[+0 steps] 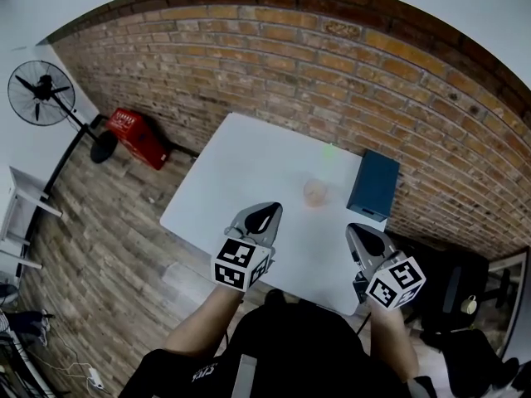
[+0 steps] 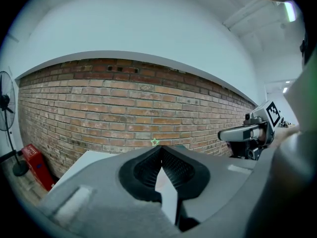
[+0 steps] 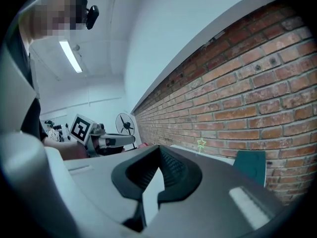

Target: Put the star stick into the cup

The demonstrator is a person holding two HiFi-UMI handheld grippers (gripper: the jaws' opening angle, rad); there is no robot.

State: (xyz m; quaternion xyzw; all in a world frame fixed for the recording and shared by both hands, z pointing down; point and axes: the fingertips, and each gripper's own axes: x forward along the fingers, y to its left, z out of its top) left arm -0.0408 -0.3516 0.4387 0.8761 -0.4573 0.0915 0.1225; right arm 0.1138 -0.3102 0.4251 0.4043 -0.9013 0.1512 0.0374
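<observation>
A small green star stick (image 1: 329, 150) shows faintly on the far part of the white table (image 1: 241, 164). Its star (image 2: 155, 142) peeks just over the left jaws, and in the right gripper view the star (image 3: 201, 144) stands before the brick wall. A translucent pinkish cup (image 1: 314, 192) stands upright mid-table, nearer me than the star. My left gripper (image 1: 270, 211) and right gripper (image 1: 356, 231) hover over the table's near edge, either side of the cup and short of it. Both are shut with nothing held. The cup is hidden in both gripper views.
A teal box (image 1: 374, 183) lies at the table's right edge, close to the cup, and the same box (image 3: 251, 165) shows in the right gripper view. A brick wall (image 1: 332, 65) runs behind the table. A standing fan (image 1: 41, 94) and a red crate (image 1: 137, 137) are on the floor at left, a dark chair (image 1: 452, 284) at right.
</observation>
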